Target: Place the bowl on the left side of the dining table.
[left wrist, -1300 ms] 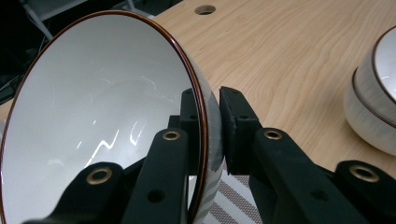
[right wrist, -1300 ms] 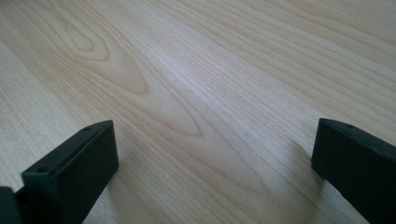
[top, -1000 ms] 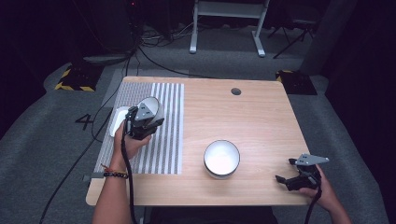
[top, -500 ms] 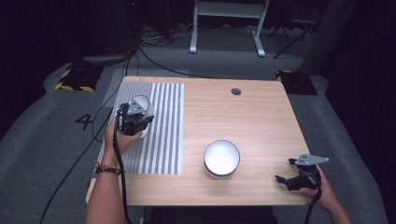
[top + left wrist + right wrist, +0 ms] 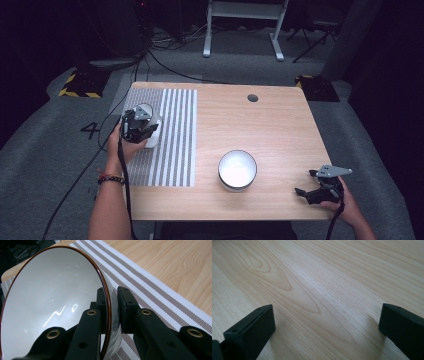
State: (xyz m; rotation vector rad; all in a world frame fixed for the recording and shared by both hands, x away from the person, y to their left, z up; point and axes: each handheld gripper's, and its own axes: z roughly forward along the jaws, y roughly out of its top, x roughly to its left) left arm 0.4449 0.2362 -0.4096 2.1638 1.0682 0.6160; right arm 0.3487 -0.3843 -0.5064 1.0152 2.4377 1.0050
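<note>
Wooden counter (image 5: 280, 130) in a dark room carried a striped mat (image 5: 175, 135). Above the mat, a white bowl with a dark brown rim (image 5: 55, 300) was tipped on edge, its base hidden, pinched at the wall by the left tool (image 5: 111, 302); it had drifted toward the mat's near-left since earlier. A second white bowl (image 5: 237, 170) sat mid-counter. The right tool (image 5: 324, 322) rested spread, empty.

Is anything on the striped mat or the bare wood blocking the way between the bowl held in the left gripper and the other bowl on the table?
Nothing visible. The left gripper grips the held bowl by its rim, over the striped mat. Bare table separates it from the second bowl.
</note>
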